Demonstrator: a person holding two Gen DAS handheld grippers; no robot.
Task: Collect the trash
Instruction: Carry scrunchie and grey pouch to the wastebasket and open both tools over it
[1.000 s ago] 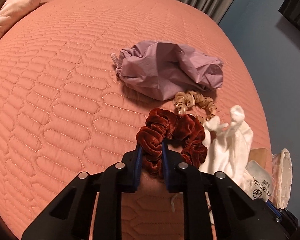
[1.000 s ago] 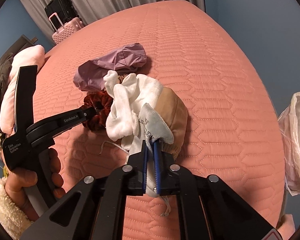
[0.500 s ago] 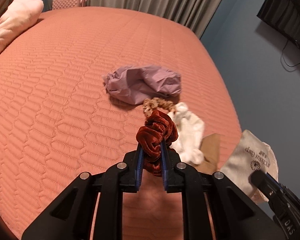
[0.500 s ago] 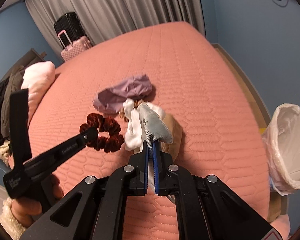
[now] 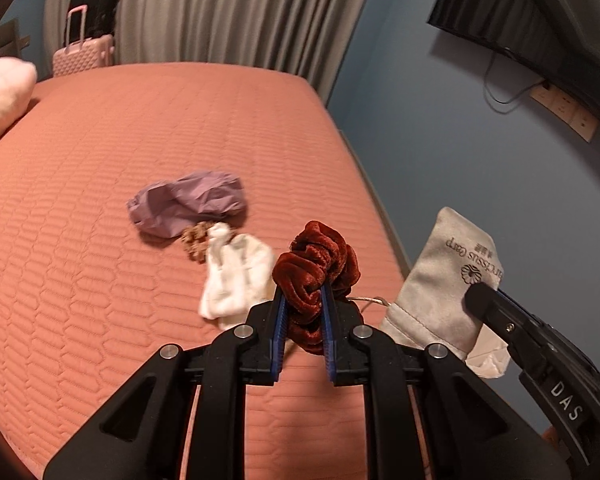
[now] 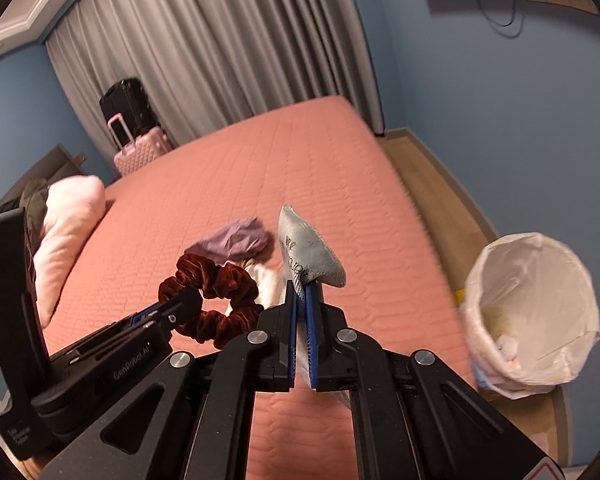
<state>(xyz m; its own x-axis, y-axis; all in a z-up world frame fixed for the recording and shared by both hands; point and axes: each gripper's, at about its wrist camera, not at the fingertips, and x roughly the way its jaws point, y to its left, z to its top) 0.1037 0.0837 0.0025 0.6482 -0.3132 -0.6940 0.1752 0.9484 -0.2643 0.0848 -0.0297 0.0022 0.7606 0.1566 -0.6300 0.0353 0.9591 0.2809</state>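
Right wrist view: right gripper [image 6: 302, 312] fingers pinch the grey pouch [image 6: 308, 254]; left gripper [image 5: 303, 316] fingers clamp the red scrunchie [image 5: 314, 268], both above the bed [image 6: 260, 168]. Carry both over the lined bin [image 6: 536, 312], then release.

Bedspread [image 5: 100, 288]: salmon pink, quilted in elongated hexagon stitching. 
Velvet scrunchie [image 5: 314, 264]: dark rust red. 
Drawstring pouch [image 5: 444, 280]: pale grey, dark lettering, flower logo. 
Crumpled cloth [image 5: 188, 204]: mauve. 
Sock [image 5: 236, 280]: white. 
Small scrunchie [image 5: 194, 240]: tan. 
Bin liner [image 6: 540, 312]: white. 
Curtains [image 6: 220, 52]: grey. 
Walls [image 6: 480, 80]: blue. 
Suitcase [image 6: 140, 152]: pink, quilted.
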